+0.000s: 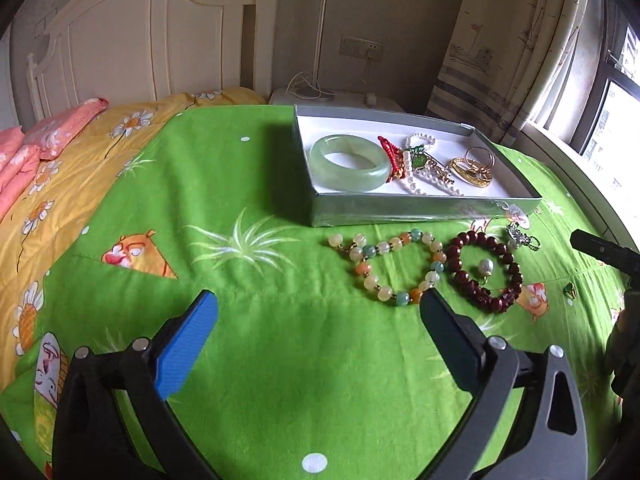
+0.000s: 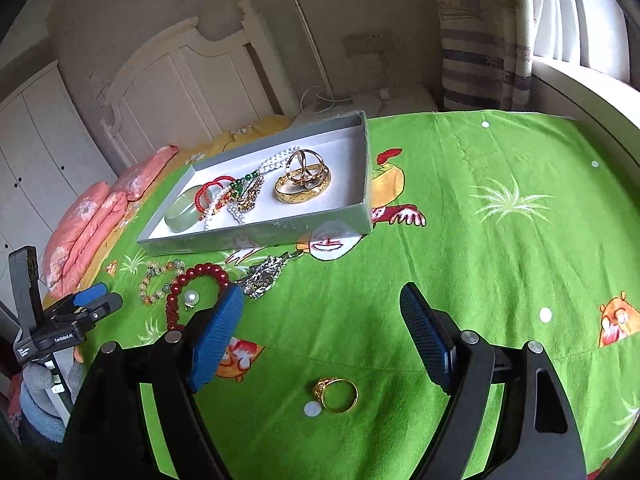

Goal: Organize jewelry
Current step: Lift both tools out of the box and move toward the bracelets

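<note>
Bedroom: cream headboard (image 1: 132,36) ahead-left of the jaws, beige wall (image 1: 360,12), patterned curtain (image 1: 500,40), daylit window (image 1: 612,104) ahead-right.

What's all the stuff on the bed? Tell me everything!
box: one, silvery-grey, on the green sheet
jade bangle: one, pale green, in box
pearl strand: one, white, in box
gold bangles: a small pile, in box
mixed-bead bracelet: one, pastel, on sheet
red bead bracelet: one, dark red, on sheet
loose pearl: one, white, inside red bracelet
silver brooch: one, near box
gold ring: one, on sheet
left gripper: open, empty
right gripper: open, above ring
</note>
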### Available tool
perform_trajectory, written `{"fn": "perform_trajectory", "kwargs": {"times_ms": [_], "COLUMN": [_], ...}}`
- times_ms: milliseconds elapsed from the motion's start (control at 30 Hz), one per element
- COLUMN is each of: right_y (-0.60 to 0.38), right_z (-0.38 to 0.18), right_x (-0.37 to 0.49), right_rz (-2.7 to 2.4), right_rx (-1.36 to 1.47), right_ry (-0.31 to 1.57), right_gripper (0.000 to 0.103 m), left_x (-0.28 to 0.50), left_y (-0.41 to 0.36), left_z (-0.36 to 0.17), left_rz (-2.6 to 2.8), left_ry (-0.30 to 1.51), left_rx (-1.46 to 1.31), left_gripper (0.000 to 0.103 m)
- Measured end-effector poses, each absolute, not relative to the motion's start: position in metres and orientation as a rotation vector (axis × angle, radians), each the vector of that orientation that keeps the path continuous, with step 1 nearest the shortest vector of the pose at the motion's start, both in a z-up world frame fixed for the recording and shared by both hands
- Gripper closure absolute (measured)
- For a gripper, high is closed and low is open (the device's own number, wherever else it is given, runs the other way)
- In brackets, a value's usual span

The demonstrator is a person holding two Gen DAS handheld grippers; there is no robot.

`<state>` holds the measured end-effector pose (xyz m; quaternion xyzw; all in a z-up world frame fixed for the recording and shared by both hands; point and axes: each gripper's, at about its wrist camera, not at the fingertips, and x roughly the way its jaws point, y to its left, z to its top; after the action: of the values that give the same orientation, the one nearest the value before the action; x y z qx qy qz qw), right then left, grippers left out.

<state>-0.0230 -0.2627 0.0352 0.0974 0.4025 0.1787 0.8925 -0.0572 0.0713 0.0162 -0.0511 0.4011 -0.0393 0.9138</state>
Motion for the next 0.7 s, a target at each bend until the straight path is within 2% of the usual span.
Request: {"fn": "perform_trajectory", "kwargs": {"times_ms": [467, 700], "right_y": [-0.202, -0.192], "right_z": [0.033, 0.027], "right_x": [-0.018, -0.003], "right_rz": [0.329, 0.270], "right_rx": [0.124, 0.104], "right_ry": [0.855, 0.893], "right_gripper": [0.025, 0.032], "left_x": [-0.051, -0.052], "left_y": [0.078, 0.077], "left_z": [0.010, 0.010], "left_rz": [-0.071, -0.088], "left_ry": [0.860, 0.857], "left_rx": [-0.160, -0.160], "left_gripper": [0.003, 0.003]}}
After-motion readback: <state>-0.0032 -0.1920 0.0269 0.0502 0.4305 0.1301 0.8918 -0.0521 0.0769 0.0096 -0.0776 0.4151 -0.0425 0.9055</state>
